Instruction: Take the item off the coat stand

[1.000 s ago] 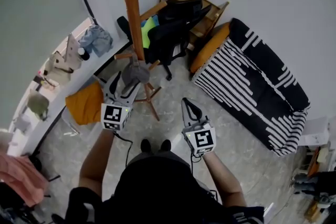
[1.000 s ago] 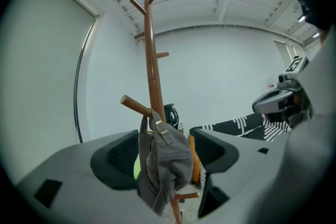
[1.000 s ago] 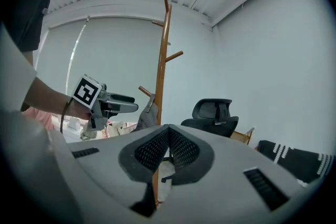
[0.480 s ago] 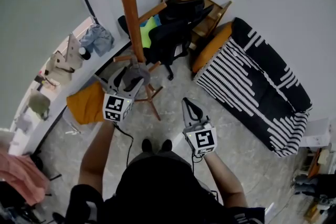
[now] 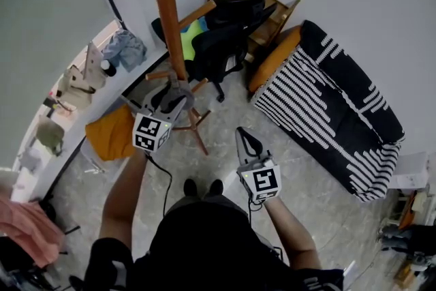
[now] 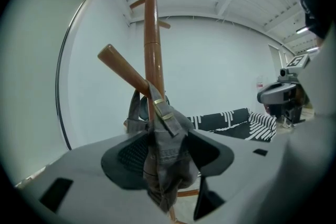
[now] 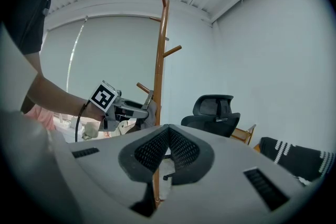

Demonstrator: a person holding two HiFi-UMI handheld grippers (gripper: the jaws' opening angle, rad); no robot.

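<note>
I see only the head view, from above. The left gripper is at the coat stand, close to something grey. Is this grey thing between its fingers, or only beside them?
Observer: It is between them. In the left gripper view a grey cap hangs between the fingers of the left gripper, which are closing around it.
Operator: How does it hold on the stand? From above I cannot see this.
Observer: Its buckled strap goes over a slanted wooden peg of the coat stand. So I think it would come off by lifting it up along that peg.
</note>
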